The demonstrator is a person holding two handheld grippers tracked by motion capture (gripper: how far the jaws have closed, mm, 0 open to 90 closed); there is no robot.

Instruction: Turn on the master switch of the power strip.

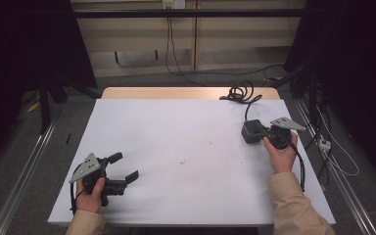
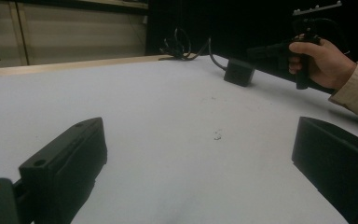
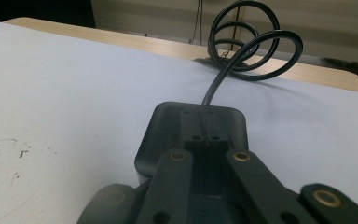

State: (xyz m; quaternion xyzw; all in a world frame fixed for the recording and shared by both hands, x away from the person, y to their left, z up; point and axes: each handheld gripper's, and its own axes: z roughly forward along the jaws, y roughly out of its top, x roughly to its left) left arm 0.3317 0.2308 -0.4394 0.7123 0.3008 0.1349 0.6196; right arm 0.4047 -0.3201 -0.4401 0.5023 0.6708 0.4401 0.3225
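A white table (image 1: 186,147) is lying under everything, with a coiled black cable (image 1: 240,93) sitting at its far right edge and running to a black power adapter (image 1: 251,131). The right gripper (image 1: 264,136) is resting its closed jaws on the adapter, while the left gripper (image 1: 127,169) is hovering near the front left corner, jaws spread wide and holding nothing.

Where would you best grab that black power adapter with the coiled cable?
Probably across the black power adapter body's two flat side walls, coming from the end opposite its coiled cable. It lies flat; the right hand-held gripper is already shut there.
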